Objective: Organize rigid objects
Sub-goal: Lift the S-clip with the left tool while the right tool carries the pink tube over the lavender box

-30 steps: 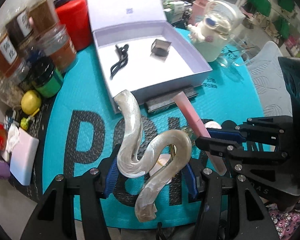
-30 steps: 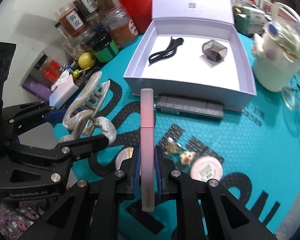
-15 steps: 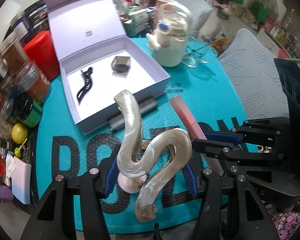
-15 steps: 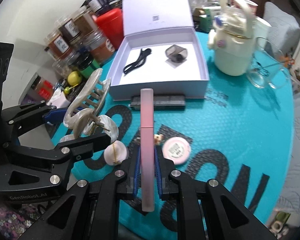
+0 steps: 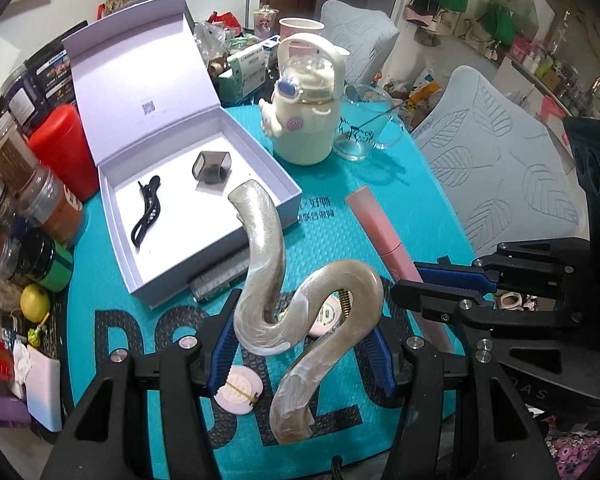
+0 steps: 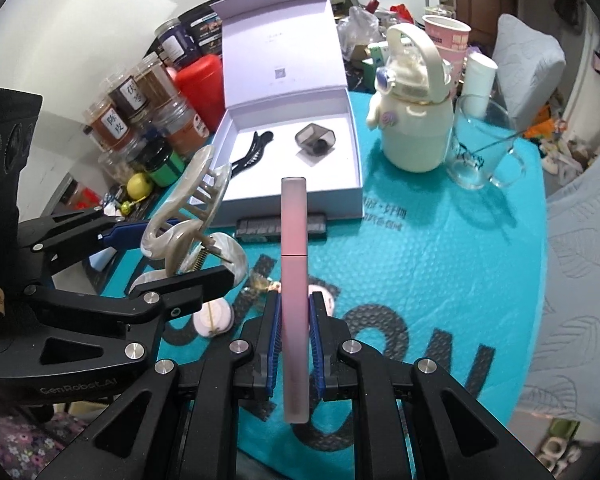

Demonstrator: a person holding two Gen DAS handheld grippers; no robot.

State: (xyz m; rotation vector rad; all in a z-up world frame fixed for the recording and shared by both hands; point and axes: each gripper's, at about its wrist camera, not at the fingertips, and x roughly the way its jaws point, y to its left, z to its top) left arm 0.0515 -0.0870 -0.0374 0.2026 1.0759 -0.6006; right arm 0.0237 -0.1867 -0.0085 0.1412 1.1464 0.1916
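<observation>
While both loads have stayed clamped over the last second, what has changed is my viewpoint: I have lifted and drawn both tools back, so the open lavender box (image 5: pixel 204 200) now sits further ahead of them and more of the room shows behind it.

My left hand-held gripper (image 5: pixel 300 354) is still closed on the pearly hair claw (image 5: pixel 296 304), which stands up between its blue pads. My right hand-held gripper (image 6: pixel 294 330) is pinched tight on the pink tube (image 6: pixel 294 264), which points straight forward along the fingers toward the box's near wall.

Inside the box, ahead of both tools, lie a black hair clip (image 5: pixel 146 210) and a small grey case (image 5: pixel 212 166). A dark comb-like strip (image 6: pixel 280 226) rests on the teal mat against the box front. Below and just behind my fingers, two small round pink compacts (image 5: pixel 238 394) remain on the desk (image 5: pixel 380 184).

I judge neither item slipped during the lift, so both are ready to be carried forward and lowered into the box.
</observation>
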